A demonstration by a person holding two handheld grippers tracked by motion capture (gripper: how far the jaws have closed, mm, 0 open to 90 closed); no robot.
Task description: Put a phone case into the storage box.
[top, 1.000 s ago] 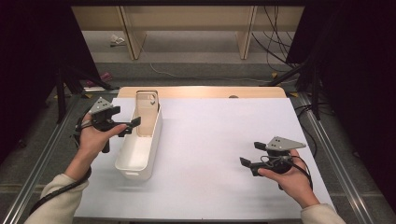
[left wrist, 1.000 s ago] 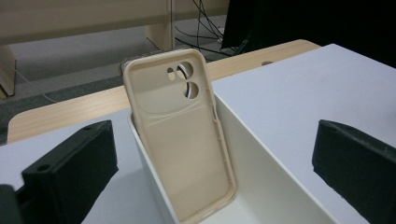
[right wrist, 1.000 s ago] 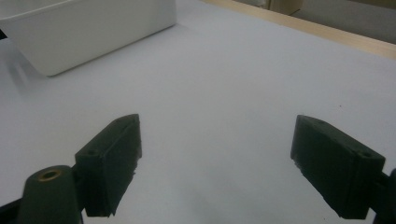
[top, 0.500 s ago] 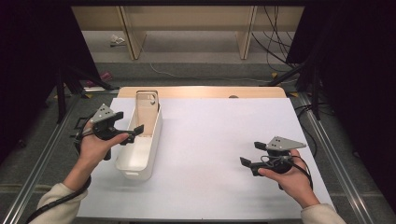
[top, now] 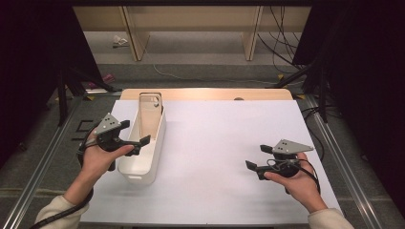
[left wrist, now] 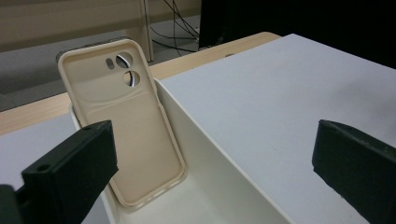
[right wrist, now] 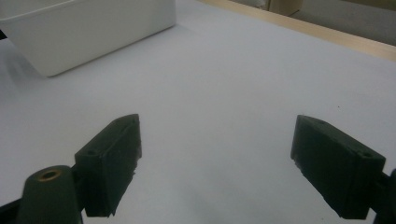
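I see beige phone case [left wrist: 122,126] upright, camera cutouts on top, leaning in far end of white bin [top: 143,143], my left gripper [top: 136,138] wide open over bin, empty, right gripper [top: 255,164] wide open, empty, over white table [top: 215,138]

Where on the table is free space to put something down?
The white table sheet is bare between the long white plastic bin and the right claw, and toward the wooden far edge. It is crowded in the bin, where the beige phone case leans, beside the left claw.
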